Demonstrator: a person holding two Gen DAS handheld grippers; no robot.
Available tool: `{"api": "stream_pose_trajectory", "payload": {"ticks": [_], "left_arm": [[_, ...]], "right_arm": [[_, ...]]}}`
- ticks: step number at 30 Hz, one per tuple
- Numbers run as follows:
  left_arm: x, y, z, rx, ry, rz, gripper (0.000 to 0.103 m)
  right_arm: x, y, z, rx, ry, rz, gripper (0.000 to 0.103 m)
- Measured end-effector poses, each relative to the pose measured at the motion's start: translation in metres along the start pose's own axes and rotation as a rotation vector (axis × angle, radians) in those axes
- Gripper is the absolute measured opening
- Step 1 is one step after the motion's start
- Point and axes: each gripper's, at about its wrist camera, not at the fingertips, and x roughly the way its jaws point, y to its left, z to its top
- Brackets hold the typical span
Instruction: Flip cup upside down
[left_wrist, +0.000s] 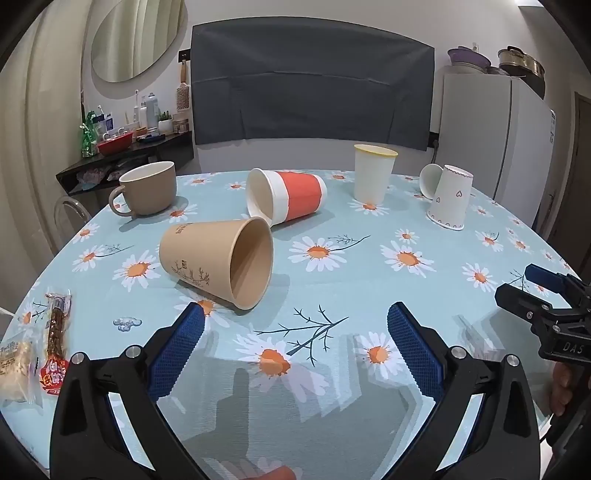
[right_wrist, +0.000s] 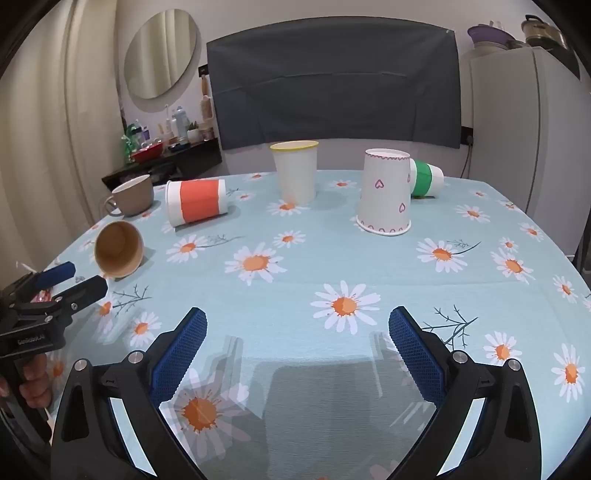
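Now the left gripper (left_wrist: 295, 347) and right gripper (right_wrist: 297, 343) are both hanging wide open, holding nothing. Just ahead, the brown paper cup (left_wrist: 218, 264) is lying sideways on the daisy tablecloth (left_wrist: 369, 288). Behind the heart cup (right_wrist: 386, 192), a green cup (right_wrist: 424, 179) is half hiding.

Black gripper (left_wrist: 295, 347) frames; blue textured jaws; silver screws
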Motion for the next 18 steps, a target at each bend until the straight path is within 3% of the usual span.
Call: {"api": "stream_pose_trajectory", "payload": {"ticks": [18], "left_arm": [[-0.004, -0.007, -0.003, 0.045, -0.029, 0.038, 0.097]], "right_arm": [[-0.001, 0.000, 0.000, 0.003, -0.008, 0.009, 0.095]]}}
